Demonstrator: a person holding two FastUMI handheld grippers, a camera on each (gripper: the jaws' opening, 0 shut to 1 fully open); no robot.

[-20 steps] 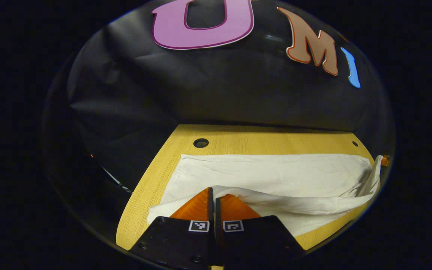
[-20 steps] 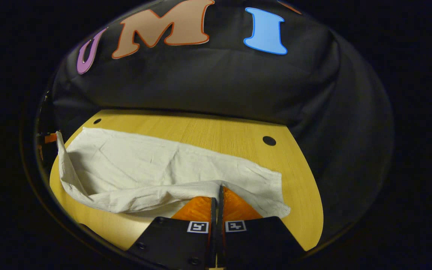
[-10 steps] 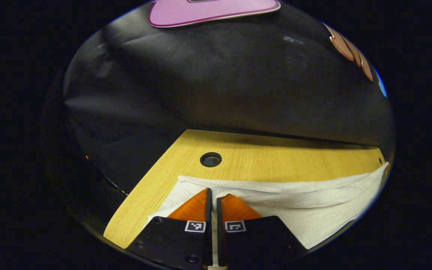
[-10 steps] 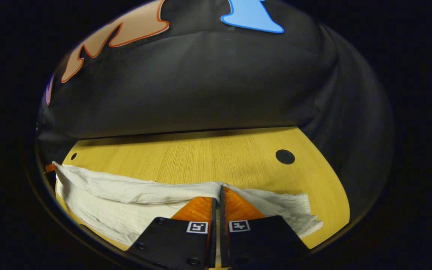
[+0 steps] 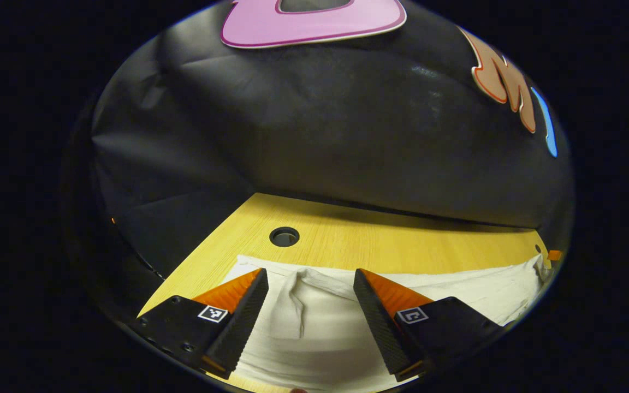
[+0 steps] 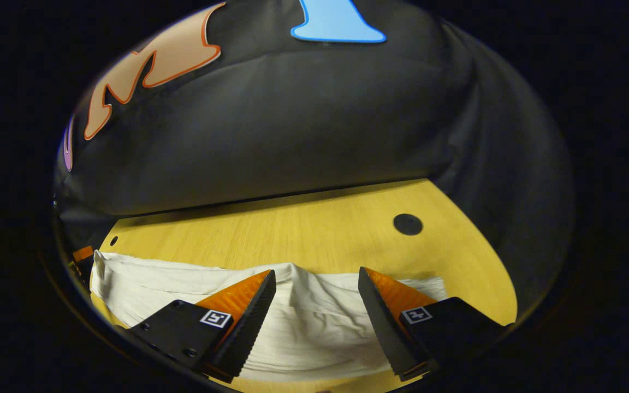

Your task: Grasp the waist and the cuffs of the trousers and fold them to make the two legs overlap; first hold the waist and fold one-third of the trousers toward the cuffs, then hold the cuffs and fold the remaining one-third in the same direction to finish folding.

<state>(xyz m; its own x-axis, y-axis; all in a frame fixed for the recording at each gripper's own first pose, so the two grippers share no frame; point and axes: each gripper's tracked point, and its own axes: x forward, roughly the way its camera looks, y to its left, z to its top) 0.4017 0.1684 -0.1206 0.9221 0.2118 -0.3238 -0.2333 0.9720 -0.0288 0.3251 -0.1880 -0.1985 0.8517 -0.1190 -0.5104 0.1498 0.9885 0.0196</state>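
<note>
Left tongs point(image 5: 310, 279): spread wide, gripping nothing, low over the trousers point(image 5: 456, 289)
Right tongs point(image 6: 316, 281): fingers apart too, a pinched ridge of cloth between them
Trousers: white, flat on the table point(image 5: 402, 245), near edge cut off
Table holes: one in each view

Trousers point(image 5: 456, 286): white, thin, creased cloth. Lie flat on the wooden surface point(image 5: 402, 245) as a long band running side to side, folded lengthwise into layers. Far edge roughly straight, set back from the surface's rear edge, with bare wood beyond it. In the left gripper view, a small raised pleat stands near the band's left end, which stops just short of a round hole point(image 5: 284, 236) in the wood. In the right gripper view, the trousers point(image 6: 183, 281) show a low peak on the far edge; the right end lies square.
</note>
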